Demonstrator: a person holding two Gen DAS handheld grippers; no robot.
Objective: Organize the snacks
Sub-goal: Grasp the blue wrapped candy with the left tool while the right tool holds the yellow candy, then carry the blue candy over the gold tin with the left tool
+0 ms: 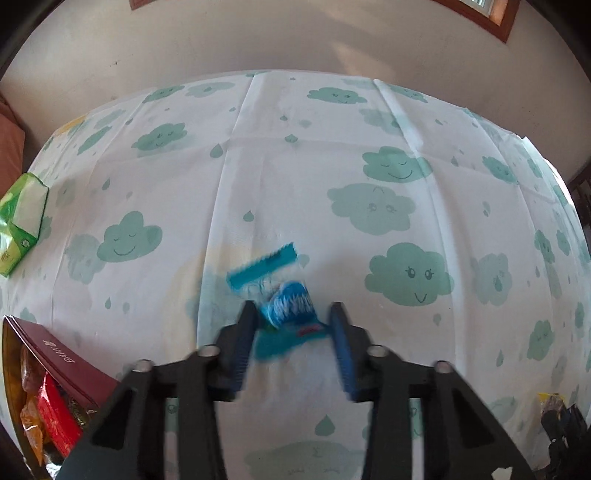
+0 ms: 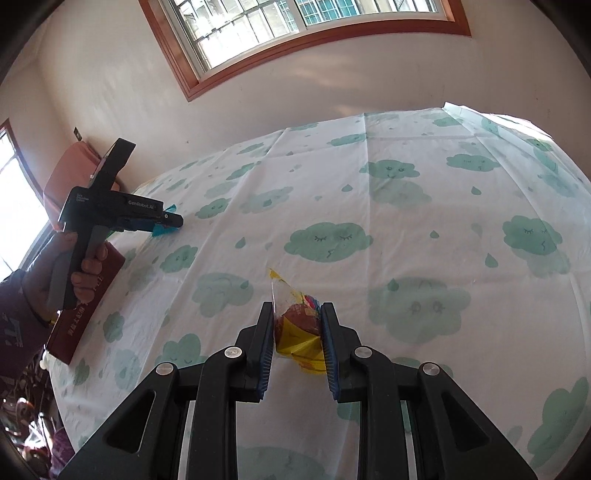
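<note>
blue snack [image 1: 286, 308] between spread left claw [image 1: 293, 314] | yellow snack [image 2: 299, 328] pinched by right claw [image 2: 297, 315]

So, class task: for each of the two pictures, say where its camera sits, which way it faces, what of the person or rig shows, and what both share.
Left wrist view: sits on the left tool, faces across the cloud tablecloth to the wall; its fingers flank a blue snack packet.
Right wrist view: sits on the right tool, tilted toward the window; shows its fingers gripping a yellow snack packet and the person's left hand.
Shared: tablecloth, red box, blue packet.
</note>
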